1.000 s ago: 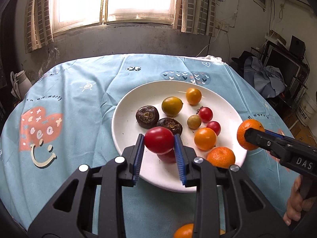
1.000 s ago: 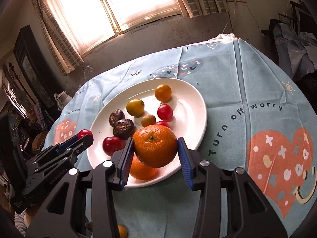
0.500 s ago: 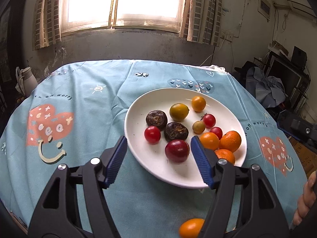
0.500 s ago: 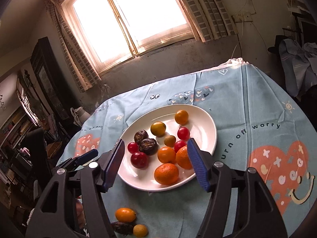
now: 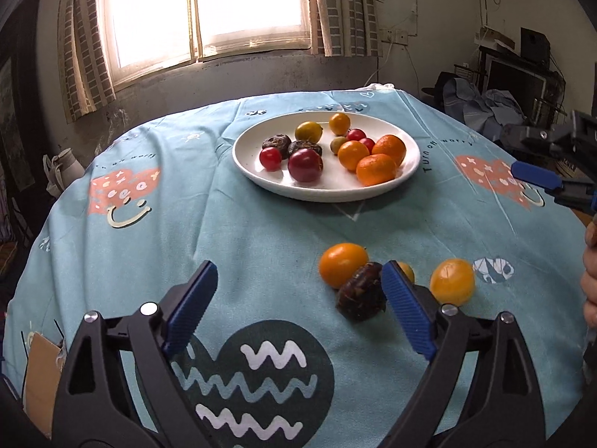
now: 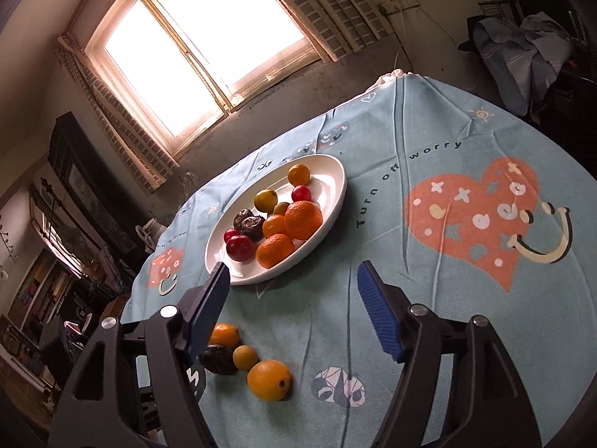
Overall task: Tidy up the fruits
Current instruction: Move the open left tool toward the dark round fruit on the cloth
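The left tool (image 5: pixel 298 304) has its jaws wide apart and opening more, with nothing between them but cloth. Its right finger (image 5: pixel 406 313) covers most of a small yellow fruit (image 5: pixel 406 270). Just past that finger lie four loose fruits close together: an orange fruit (image 5: pixel 342 264), a dark brown fruit (image 5: pixel 361 293) touching it, the small yellow one, and a round yellow fruit (image 5: pixel 452 281) a little to the right. A person's hand (image 5: pixel 589 272) is cut off at the right edge.

The right tool (image 6: pixel 291 308) is also empty, and its jaws are opening too. Its left finger (image 6: pixel 207 310) hides part of the orange fruit. The same four loose fruits sit low and to the left of this tool.

Farther off is a white plate (image 5: pixel 410 160), well apart from the loose fruits. On it are three oranges (image 5: pixel 376 169), two dark brown fruits (image 5: pixel 277 142), one big red fruit (image 5: pixel 305 165) and three small red ones (image 5: pixel 271 158). There are three more small yellow or green ones (image 5: pixel 308 131); some are half hidden behind the oranges, so this count may be off.

There is bare cloth on the surface (image 5: pixel 149 261) between each tool and the plate, and lots more to the left. The surface is round and drops away at the far edge under the window (image 5: pixel 209 11).
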`<state>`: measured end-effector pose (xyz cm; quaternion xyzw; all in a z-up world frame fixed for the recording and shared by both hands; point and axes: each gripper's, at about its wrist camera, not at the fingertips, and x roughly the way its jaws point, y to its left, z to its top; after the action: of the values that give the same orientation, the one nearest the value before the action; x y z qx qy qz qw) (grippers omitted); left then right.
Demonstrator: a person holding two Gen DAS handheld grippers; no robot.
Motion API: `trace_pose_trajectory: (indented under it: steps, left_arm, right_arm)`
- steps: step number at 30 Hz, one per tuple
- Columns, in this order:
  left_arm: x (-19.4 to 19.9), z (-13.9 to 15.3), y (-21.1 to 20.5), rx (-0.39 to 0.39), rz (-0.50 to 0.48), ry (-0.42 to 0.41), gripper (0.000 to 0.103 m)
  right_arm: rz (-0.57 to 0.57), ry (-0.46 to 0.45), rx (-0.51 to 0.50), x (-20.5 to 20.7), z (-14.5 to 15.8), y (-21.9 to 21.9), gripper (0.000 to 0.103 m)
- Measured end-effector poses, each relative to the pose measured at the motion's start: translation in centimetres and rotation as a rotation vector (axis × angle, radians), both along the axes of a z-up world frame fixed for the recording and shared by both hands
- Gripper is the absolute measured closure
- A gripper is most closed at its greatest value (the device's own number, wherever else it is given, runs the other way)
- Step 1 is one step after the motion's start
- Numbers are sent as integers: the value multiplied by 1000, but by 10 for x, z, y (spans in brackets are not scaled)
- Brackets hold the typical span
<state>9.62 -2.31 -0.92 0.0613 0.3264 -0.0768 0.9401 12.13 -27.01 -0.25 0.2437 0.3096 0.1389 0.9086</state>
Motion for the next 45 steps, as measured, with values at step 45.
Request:
trace_pose_trajectory:
  steps: [45]
  left_arm:
    - [15, -10, 45, 42, 146, 56, 7]
  right_arm:
    - [26, 48, -22, 4, -6, 7, 32]
